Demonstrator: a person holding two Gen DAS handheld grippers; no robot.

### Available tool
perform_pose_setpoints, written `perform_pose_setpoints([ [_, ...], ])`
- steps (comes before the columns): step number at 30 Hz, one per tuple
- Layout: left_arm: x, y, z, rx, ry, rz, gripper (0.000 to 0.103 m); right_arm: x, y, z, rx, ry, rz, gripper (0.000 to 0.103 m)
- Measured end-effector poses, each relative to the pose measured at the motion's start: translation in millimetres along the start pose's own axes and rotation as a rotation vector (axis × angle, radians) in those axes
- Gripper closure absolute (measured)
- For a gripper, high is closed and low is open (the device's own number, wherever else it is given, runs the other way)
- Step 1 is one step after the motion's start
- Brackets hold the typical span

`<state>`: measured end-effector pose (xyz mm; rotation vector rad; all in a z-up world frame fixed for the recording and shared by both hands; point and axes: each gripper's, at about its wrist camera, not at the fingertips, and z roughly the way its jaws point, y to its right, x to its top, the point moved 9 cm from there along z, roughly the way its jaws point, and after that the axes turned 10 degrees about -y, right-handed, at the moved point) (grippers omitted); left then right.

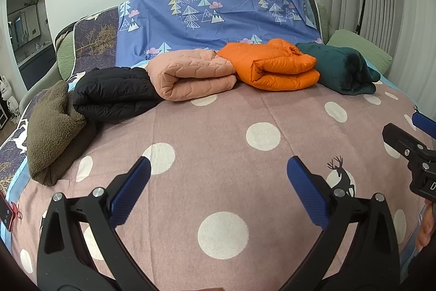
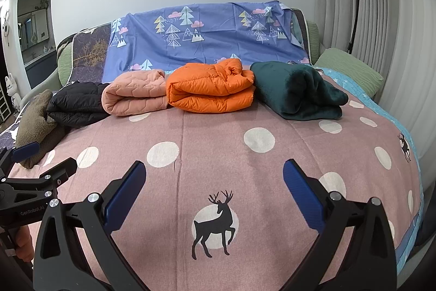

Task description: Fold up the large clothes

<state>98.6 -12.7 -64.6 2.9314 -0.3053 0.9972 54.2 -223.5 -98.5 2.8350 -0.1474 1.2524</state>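
Five large garments lie already folded in a row along the far edge of the pink polka-dot bedspread with deer prints (image 2: 218, 154): an olive fleece bundle (image 1: 51, 127), a black puffer jacket (image 1: 114, 94), a peach quilted jacket (image 1: 190, 75), an orange down jacket (image 2: 209, 89) and a dark green plush garment (image 2: 297, 92). The left gripper (image 1: 218, 192) and right gripper (image 2: 214, 190) hover over the bedspread's bare near half, jaws spread wide, holding nothing. Folding looks finished or between items; the next move would need a fresh unfolded garment, none visible. No containers show.
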Motion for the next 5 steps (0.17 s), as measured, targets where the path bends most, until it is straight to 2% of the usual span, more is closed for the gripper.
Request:
perform_pose_setpoints([
  [5,-1.2,-1.4,-0.3,-0.002,0.002,0.002,0.002,-0.8,-0.5,0.9,0.0,0.0,-0.001,0.002],
])
